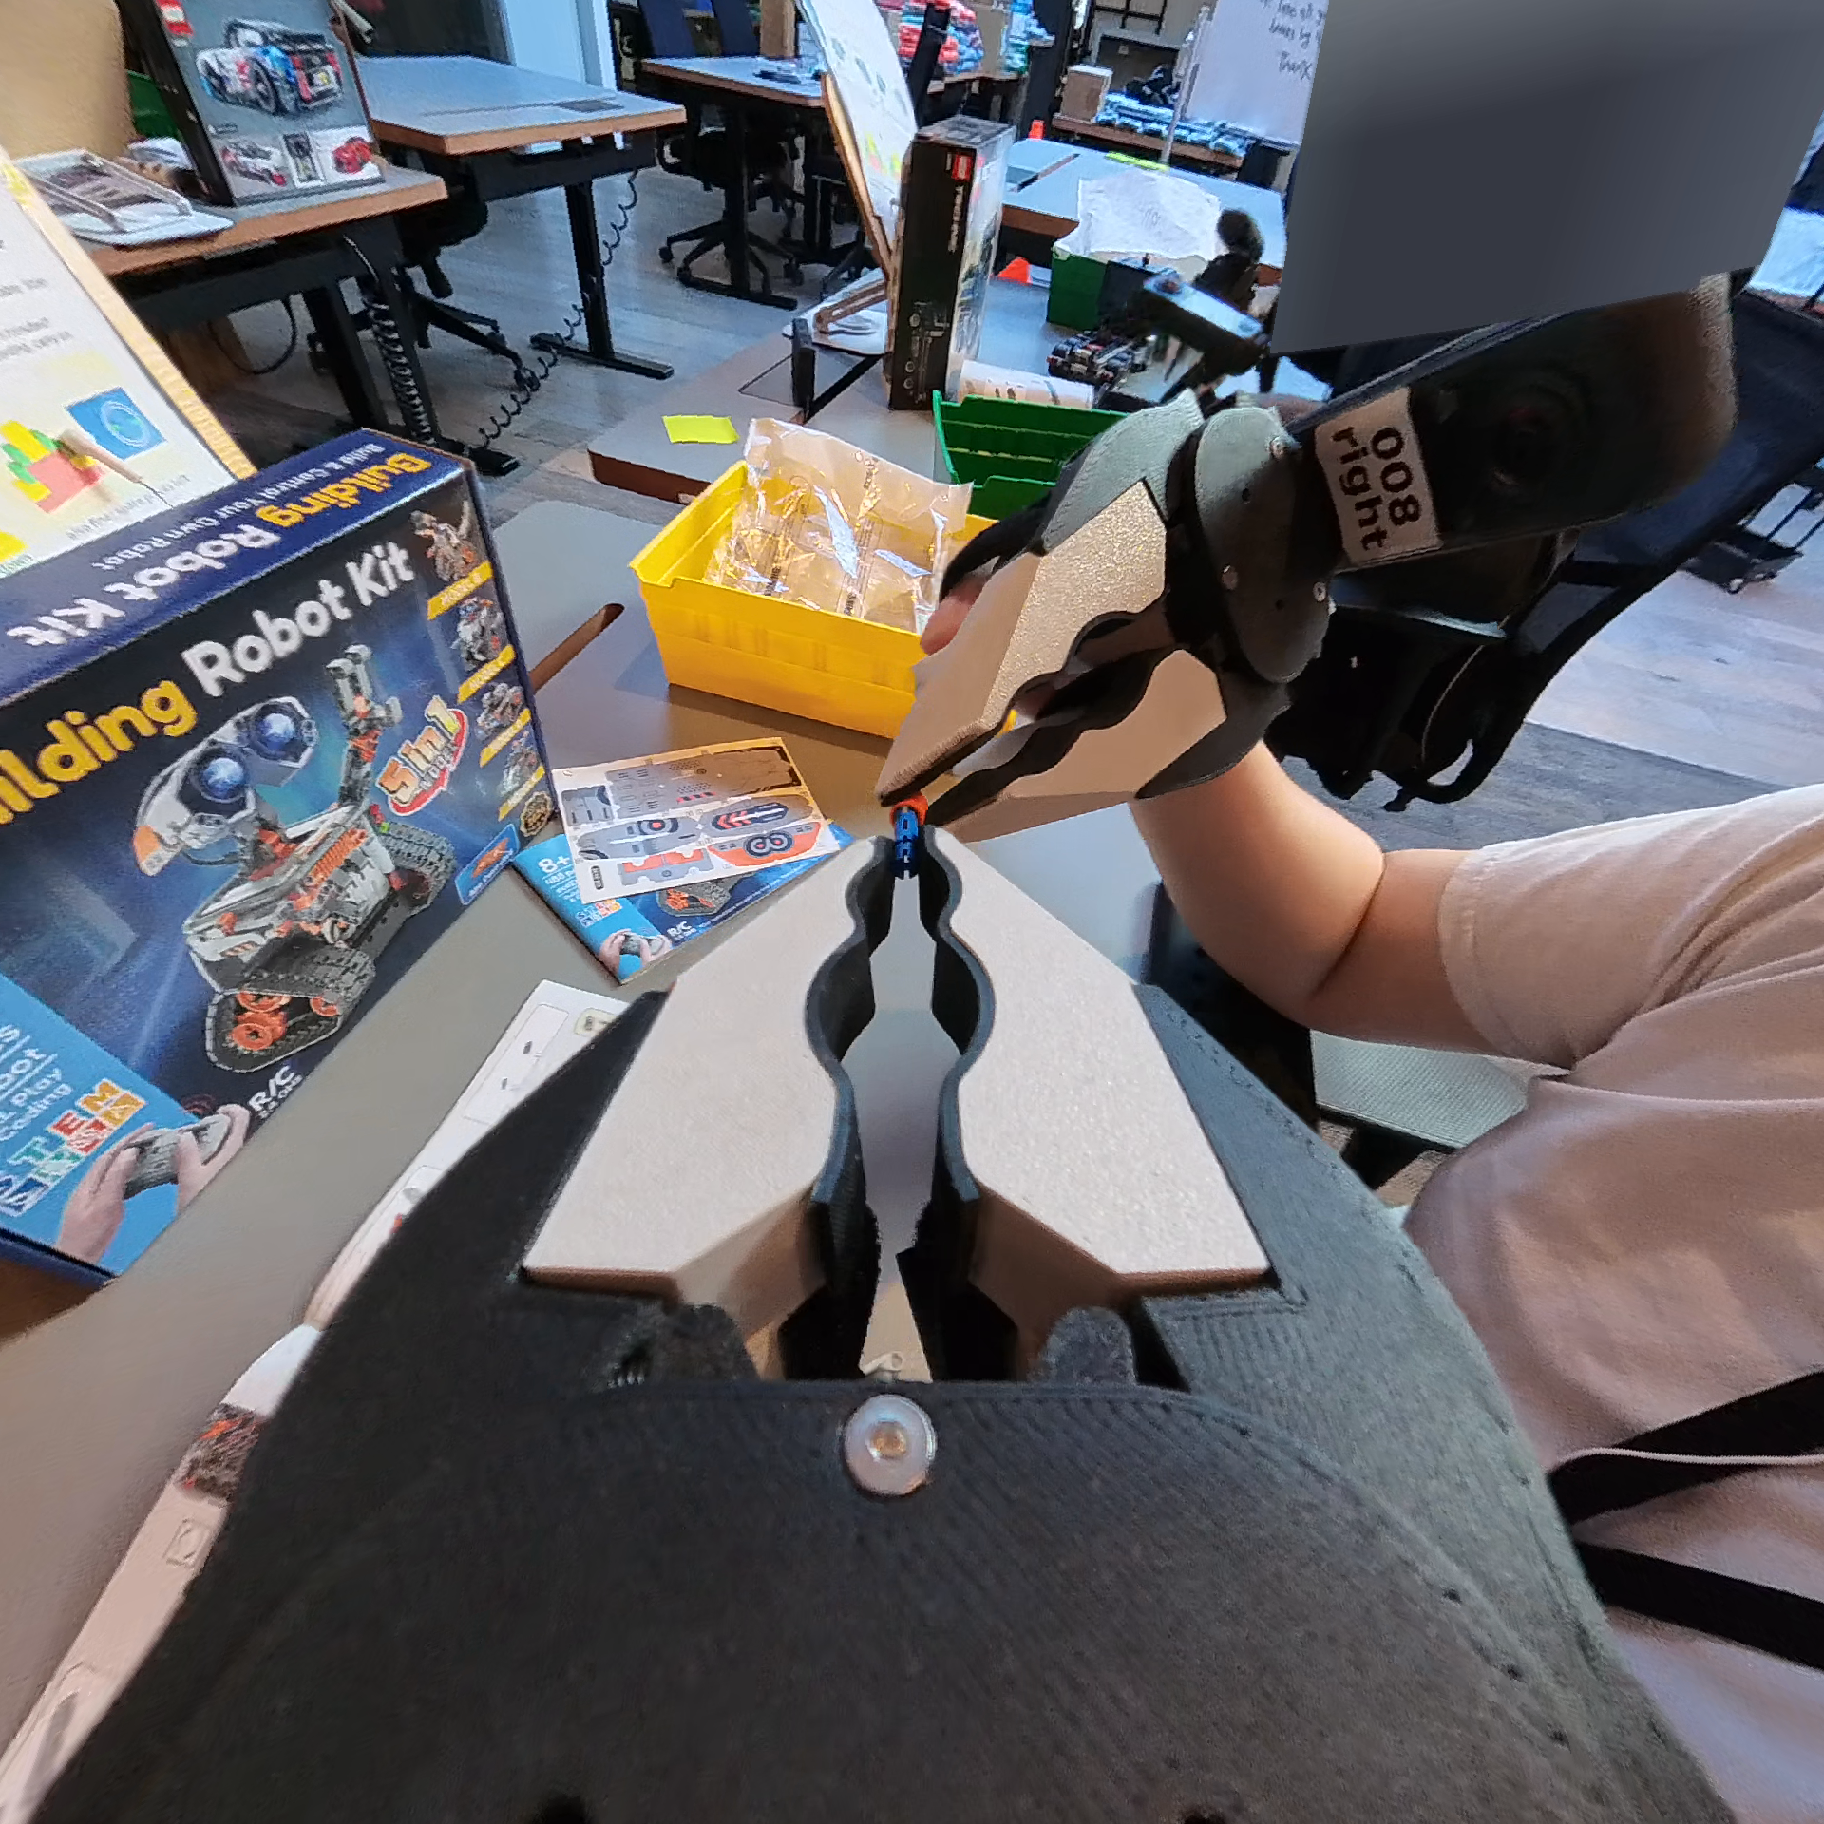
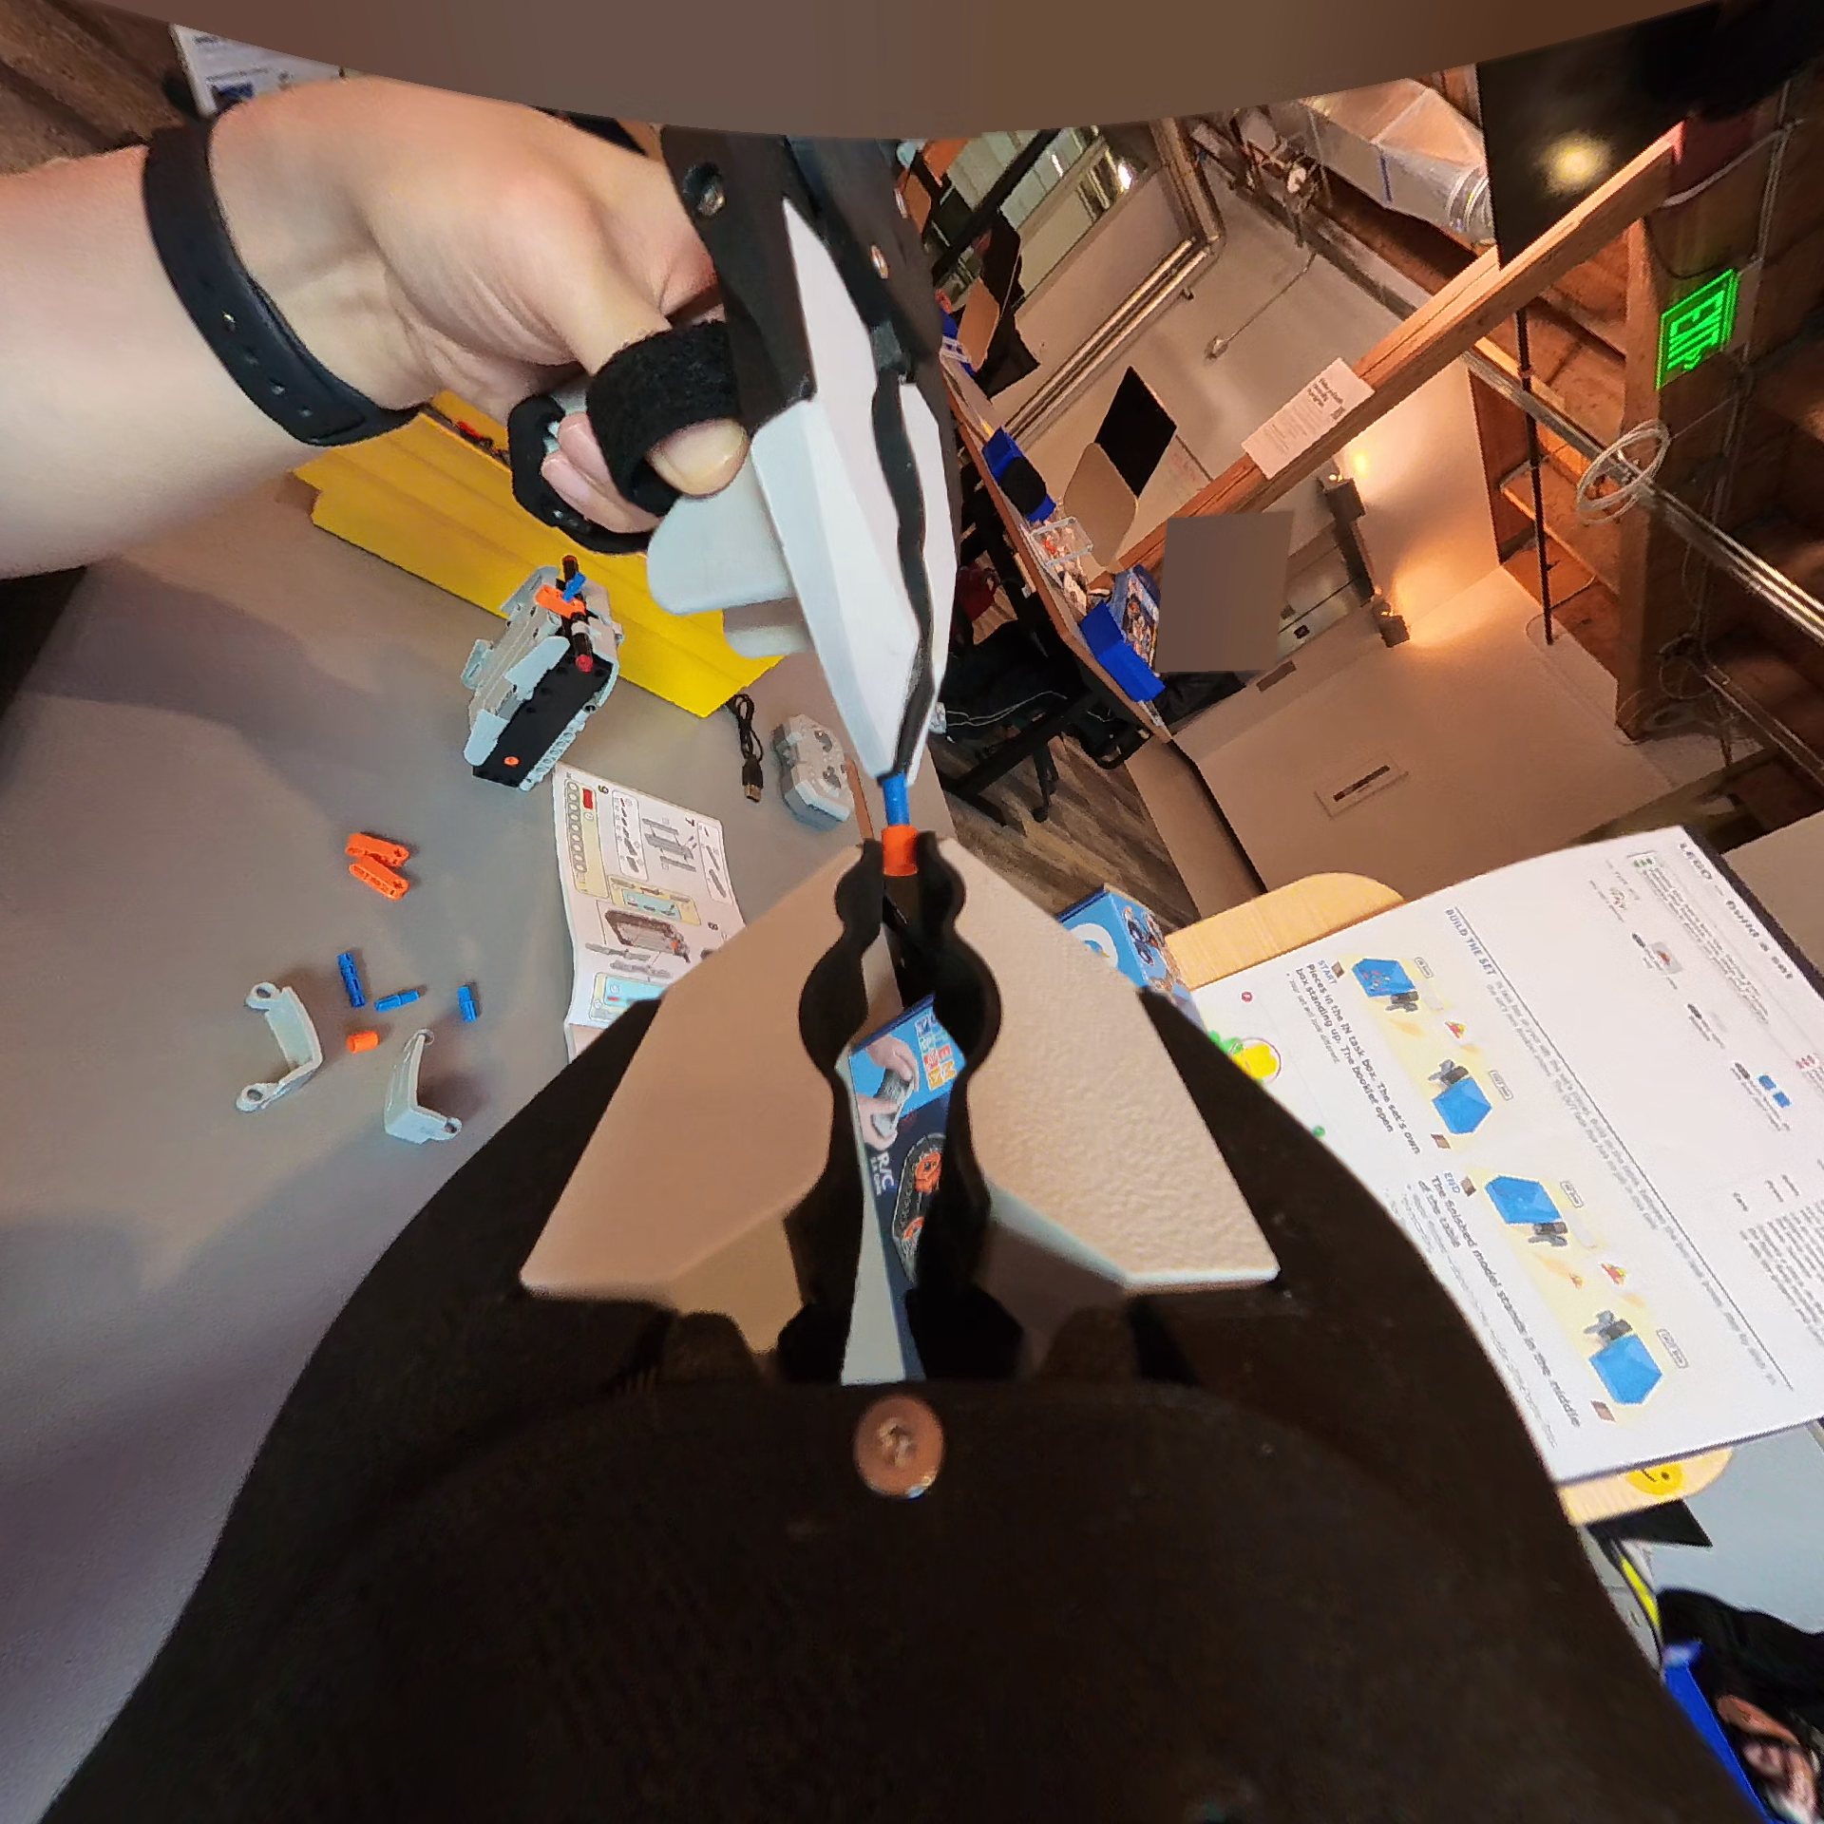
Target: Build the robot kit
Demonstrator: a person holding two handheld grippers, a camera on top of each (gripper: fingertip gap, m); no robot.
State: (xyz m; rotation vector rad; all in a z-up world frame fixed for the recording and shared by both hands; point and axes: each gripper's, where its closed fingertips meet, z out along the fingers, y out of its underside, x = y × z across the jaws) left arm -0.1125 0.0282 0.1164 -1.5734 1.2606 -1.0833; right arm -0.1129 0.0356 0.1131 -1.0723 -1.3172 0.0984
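My left gripper (image 1: 906,857) is shut on a small blue pin (image 1: 905,851), held in the air above the grey table (image 1: 691,711). My right gripper (image 1: 913,801) comes in from the upper right, shut on a small orange bush (image 1: 910,804). The two pieces meet end to end between the fingertips. In the right wrist view, my right gripper (image 2: 898,857) pinches the orange bush (image 2: 898,849), and the left gripper (image 2: 896,765) comes down from above with the blue pin (image 2: 895,798) pressed into the bush.
On the table (image 2: 197,790) lie a partly built model (image 2: 543,671), loose orange pieces (image 2: 377,864), blue pins (image 2: 350,977), grey curved parts (image 2: 286,1056), an instruction booklet (image 2: 642,888) and a grey unit with a cable (image 2: 809,755). A yellow bin (image 1: 780,632) and a kit box (image 1: 247,790) stand nearby. Both grippers' tips are close together, under 4 cm apart. Both grippers' tips are roughly 30 cm from the partly built model (image 2: 543,671).
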